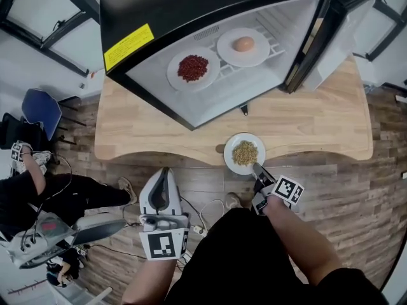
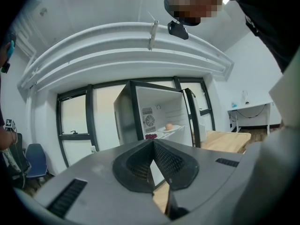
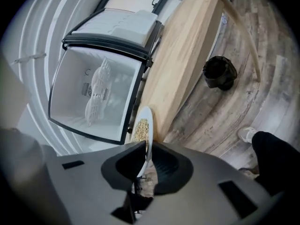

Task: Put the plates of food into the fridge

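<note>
The left gripper (image 1: 165,170) hangs low over the wood floor (image 1: 381,189), in front of the table (image 1: 318,122), its jaws pressed together with nothing between them; beyond it, on the table, stands the black fridge (image 1: 191,5), its door (image 1: 346,18) swung wide to the right; on the wire shelf (image 1: 275,46) inside lie a plate of red food (image 1: 193,68) at the left and, just beside it to the right, a plate with a brown egg (image 1: 243,45); further right, at the table's front edge, is the plate of grain (image 1: 245,152), its near part jutting past the edge; the right gripper (image 1: 257,169) pinches that plate's near rim between its jaws, one pad above the rim and one below.
</note>
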Tool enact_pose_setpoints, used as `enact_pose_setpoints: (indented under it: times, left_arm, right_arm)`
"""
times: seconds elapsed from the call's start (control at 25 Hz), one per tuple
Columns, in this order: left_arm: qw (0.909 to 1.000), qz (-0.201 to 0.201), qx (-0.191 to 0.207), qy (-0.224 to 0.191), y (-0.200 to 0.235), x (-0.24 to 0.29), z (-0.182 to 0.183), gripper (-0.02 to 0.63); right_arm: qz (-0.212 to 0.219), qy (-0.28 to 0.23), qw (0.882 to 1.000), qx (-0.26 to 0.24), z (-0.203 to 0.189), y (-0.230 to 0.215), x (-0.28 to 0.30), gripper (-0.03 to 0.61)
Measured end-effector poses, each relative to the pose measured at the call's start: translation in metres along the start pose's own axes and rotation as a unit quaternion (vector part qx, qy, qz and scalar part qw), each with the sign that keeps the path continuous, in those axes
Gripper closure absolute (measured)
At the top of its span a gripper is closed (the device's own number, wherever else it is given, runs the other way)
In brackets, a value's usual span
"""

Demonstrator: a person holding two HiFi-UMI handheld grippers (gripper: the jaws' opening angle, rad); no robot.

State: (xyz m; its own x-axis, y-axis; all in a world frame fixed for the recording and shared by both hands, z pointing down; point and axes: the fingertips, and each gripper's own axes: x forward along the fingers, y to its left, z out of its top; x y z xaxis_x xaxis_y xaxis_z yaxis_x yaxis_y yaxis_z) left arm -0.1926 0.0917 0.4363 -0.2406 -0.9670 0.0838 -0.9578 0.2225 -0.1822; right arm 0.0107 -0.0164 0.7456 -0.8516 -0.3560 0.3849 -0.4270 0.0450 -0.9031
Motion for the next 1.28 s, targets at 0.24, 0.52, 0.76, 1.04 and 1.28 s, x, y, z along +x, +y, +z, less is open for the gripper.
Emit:
enact_pose_setpoints:
  times: [0.24, 0.52, 0.76, 1.04, 1.28]
  left_arm:
    - [0.9999, -0.004, -0.009, -0.004, 0.002, 0.001, 0.001, 0.611]
    - [0.9995, -0.002, -0.026, -0.017, 0.002, 0.008, 0.009, 0.609]
    - [0.9989, 0.013, -0.033, -0.03, 0.012, 0.015, 0.023, 0.61]
    - [0.9968, 0.046, -0.055, -0.036, 0.025, 0.018, 0.037, 0.61]
    - [0.995, 0.08, -0.052, -0.032, 0.04, 0.025, 0.043, 0.609]
  right_arm:
    - [0.013, 0.0, 0.999, 0.036, 0.002, 0.017, -0.006, 0.545]
    - [0.033, -0.01, 0.999, 0.029, 0.024, 0.042, -0.019, 0.545]
    - [0.036, -0.011, 0.999, 0.005, 0.05, 0.066, -0.022, 0.545]
    - [0.057, 0.004, 0.998, -0.015, 0.077, 0.1, -0.01, 0.545]
    - [0.067, 0.023, 0.997, -0.028, 0.099, 0.121, 0.012, 0.544]
